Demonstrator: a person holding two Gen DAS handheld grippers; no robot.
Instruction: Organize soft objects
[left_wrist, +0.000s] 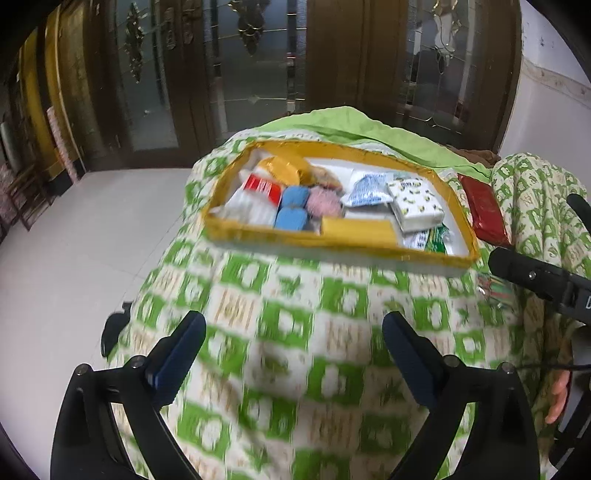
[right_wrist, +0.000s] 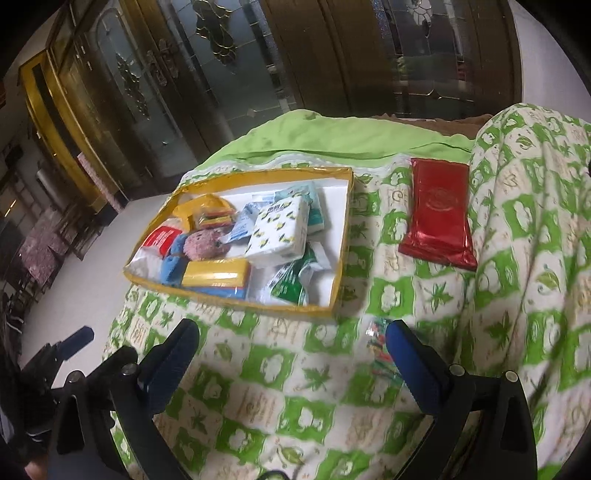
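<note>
A shallow yellow-rimmed box (left_wrist: 332, 242) (right_wrist: 236, 301) sits on a green-and-white patterned blanket and holds several soft packs: a lemon-print tissue pack (left_wrist: 415, 205) (right_wrist: 280, 230), a yellow pack (right_wrist: 216, 277), a pink fluffy ball (left_wrist: 325, 201) (right_wrist: 203, 245) and blue sponges (left_wrist: 291, 210). A red foil pack (right_wrist: 437, 212) (left_wrist: 484, 212) lies on the blanket right of the box. A small colourful packet (right_wrist: 380, 350) lies by the right gripper's right finger. My left gripper (left_wrist: 293, 339) is open and empty, near the box's front. My right gripper (right_wrist: 291, 347) is open and empty.
The blanket (right_wrist: 332, 406) rises in a fold at the right (right_wrist: 535, 221). A plain green sheet (left_wrist: 351, 122) lies behind the box. The white tiled floor (left_wrist: 74, 258) drops off to the left. Glass-fronted wooden doors (left_wrist: 258, 55) stand behind.
</note>
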